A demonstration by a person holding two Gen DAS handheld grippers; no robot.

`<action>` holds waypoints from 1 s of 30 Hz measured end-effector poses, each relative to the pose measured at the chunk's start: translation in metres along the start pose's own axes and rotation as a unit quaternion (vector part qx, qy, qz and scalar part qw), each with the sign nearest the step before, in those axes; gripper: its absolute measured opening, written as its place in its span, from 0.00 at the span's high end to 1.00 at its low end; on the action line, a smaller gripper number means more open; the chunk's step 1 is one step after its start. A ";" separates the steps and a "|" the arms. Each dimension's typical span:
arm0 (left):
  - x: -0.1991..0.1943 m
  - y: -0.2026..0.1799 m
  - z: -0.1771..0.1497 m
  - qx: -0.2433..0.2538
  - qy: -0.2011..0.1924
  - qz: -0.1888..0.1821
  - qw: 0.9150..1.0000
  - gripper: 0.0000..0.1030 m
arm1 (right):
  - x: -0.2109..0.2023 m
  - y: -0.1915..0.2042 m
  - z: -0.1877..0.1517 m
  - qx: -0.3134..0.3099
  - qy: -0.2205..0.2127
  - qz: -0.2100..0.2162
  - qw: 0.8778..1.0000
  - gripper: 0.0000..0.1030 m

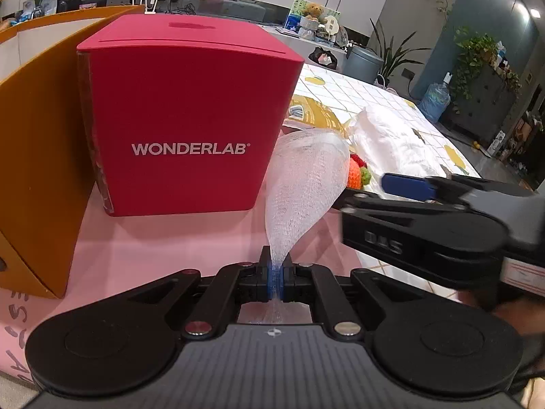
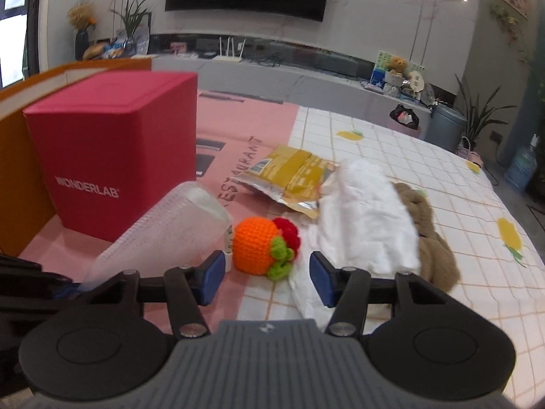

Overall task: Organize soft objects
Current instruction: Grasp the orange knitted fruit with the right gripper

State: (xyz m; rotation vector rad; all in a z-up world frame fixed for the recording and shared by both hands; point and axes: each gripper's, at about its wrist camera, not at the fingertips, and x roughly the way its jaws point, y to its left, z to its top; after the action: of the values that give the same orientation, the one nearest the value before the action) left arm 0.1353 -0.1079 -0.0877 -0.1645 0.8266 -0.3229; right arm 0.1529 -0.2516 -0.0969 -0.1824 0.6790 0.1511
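The left gripper (image 1: 276, 274) has its jaws pinching the white foam net sleeve (image 1: 303, 184) by one end, likely holding it open. The right gripper (image 2: 267, 281), jaws spread, frames the crocheted orange (image 2: 257, 245) at twelve o'clock, probably for bagging.

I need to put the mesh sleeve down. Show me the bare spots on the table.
Free: the pink mat behind and right of the red box, and the checked cloth along the far right. Crowded: the yellow packet, white cloth, brown yarn and crochet orange bunch ahead of the right tongs.
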 end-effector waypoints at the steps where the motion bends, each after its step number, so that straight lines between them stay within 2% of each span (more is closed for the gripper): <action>1: 0.000 0.000 0.000 0.000 -0.001 0.000 1.000 0.92 | 0.004 0.001 0.001 -0.002 0.000 0.001 1.000 0.47; 5: -0.001 -0.002 0.000 0.006 -0.005 0.003 1.000 0.92 | 0.017 0.004 0.003 -0.009 0.001 0.004 1.000 0.47; 8: -0.001 -0.004 -0.001 0.010 -0.007 0.006 1.000 0.92 | 0.015 0.006 0.002 -0.019 -0.026 0.008 0.999 0.47; 10: -0.002 -0.004 -0.002 0.012 -0.008 0.008 1.000 0.92 | 0.017 0.008 0.002 -0.035 -0.027 0.003 0.999 0.55; 13: -0.004 -0.005 -0.004 0.013 -0.009 0.008 1.000 0.92 | 0.018 0.002 0.001 -0.020 -0.025 0.003 0.999 0.57; 15: -0.004 -0.004 -0.004 0.014 -0.009 0.009 1.000 0.92 | 0.017 -0.001 0.002 -0.013 -0.025 0.005 1.000 0.65; 17: -0.005 -0.004 -0.003 0.014 -0.009 0.009 1.000 0.92 | 0.014 -0.001 0.004 -0.013 -0.020 0.005 1.000 0.65; 22: -0.004 0.000 -0.001 0.007 -0.006 0.002 1.000 0.92 | -0.006 -0.005 0.008 -0.001 0.010 0.005 1.000 0.66; 28: -0.004 0.015 0.004 -0.035 0.005 -0.025 0.999 0.92 | -0.018 -0.001 -0.005 -0.013 0.120 0.000 0.993 0.66; 29: -0.004 0.016 0.005 -0.038 0.007 -0.027 0.999 0.92 | -0.018 0.000 -0.007 -0.009 0.121 0.000 0.993 0.63; 30: -0.005 0.017 0.005 -0.039 0.008 -0.027 0.999 0.92 | -0.018 0.002 -0.008 -0.009 0.113 -0.005 0.993 0.49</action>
State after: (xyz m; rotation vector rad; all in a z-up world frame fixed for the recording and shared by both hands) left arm 0.1394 -0.0901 -0.0858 -0.2585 0.8513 -0.3440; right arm 0.1336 -0.2526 -0.0914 -0.2225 0.9032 0.1283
